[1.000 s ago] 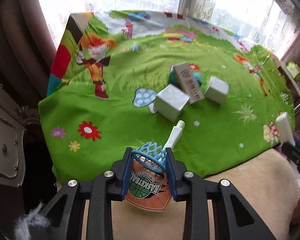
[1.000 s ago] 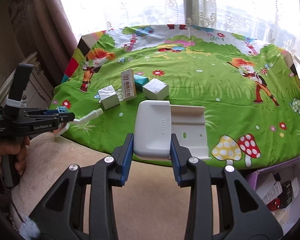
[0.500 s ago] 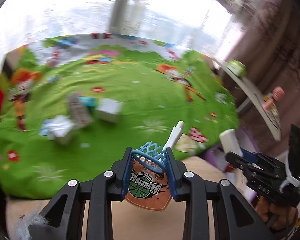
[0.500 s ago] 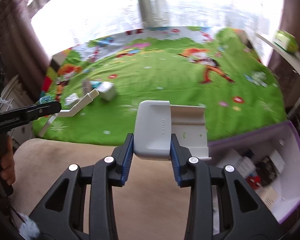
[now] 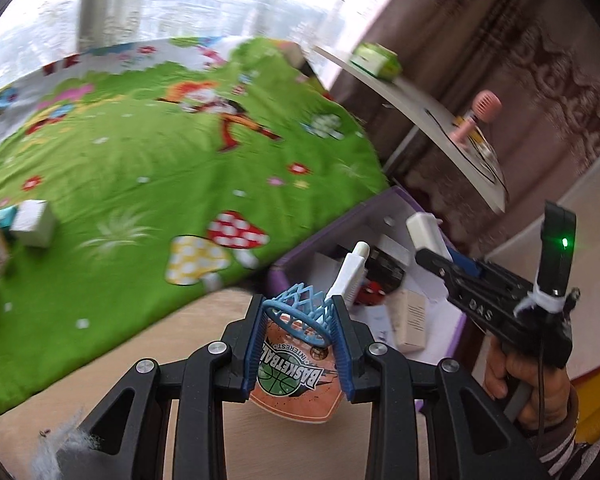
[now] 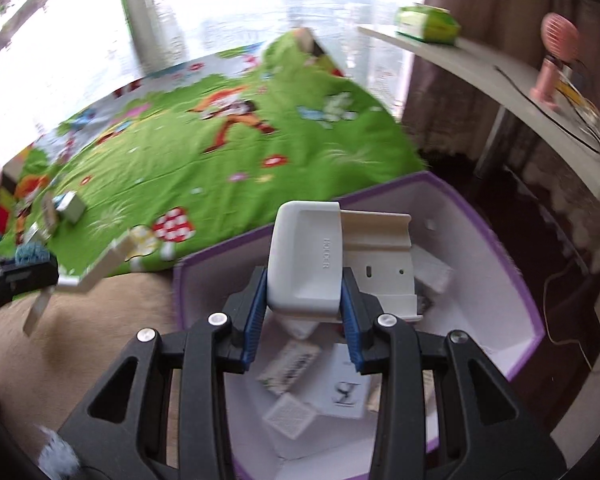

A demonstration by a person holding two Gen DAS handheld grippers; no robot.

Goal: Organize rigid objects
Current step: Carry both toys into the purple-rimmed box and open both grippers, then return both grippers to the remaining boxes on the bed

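Left gripper (image 5: 300, 344): I have it clamped on the toy basketball hoop (image 5: 296, 364), just short of the box.
Right gripper (image 6: 304, 312): I have it gripping the white holder (image 6: 306, 264), hanging over the box.
Purple box (image 6: 500, 248): open on the floor beside the bed, with small cartons inside.
Green bedspread (image 5: 148, 168): beyond the box; white cubes (image 5: 34, 222) lie at its far left.

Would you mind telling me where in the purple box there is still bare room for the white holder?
In the purple box, bare white floor shows along the far wall and the right-hand wall, beyond the white holder clamped in the right gripper. The near middle is crowded with small cartons, so I would judge the far right corner the easier spot.
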